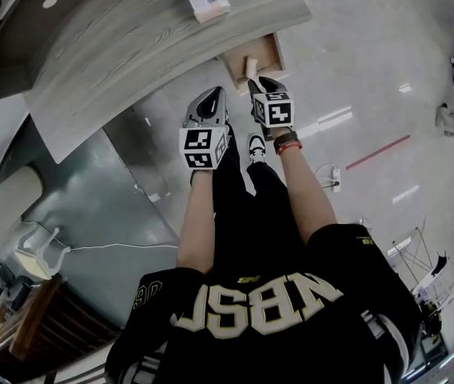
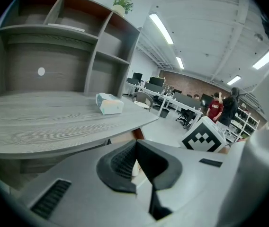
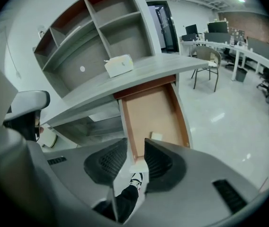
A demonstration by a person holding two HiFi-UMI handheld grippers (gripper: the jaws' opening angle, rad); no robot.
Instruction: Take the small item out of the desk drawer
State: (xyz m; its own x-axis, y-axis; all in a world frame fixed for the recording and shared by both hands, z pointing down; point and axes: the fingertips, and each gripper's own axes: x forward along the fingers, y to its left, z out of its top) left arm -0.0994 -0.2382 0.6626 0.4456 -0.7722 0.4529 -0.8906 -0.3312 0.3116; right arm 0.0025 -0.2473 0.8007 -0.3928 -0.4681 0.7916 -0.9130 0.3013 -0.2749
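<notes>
The grey wood-grain desk (image 3: 101, 86) in front of me carries a shelf unit (image 3: 96, 37) along its back, and a single tissue box (image 3: 119, 65) lies on the otherwise bare top. Under that top the drawer (image 3: 148, 109) stands pulled out over the pale glossy floor (image 3: 229, 119). One small pale item (image 3: 156, 136) lies on the drawer's brown bottom, toward the front end.

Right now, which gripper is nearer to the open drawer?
Right. The right gripper is at the front edge of the drawer, with that edge between its open jaws. The left gripper is off to the left, farther back from the drawer, jaws shut.
</notes>
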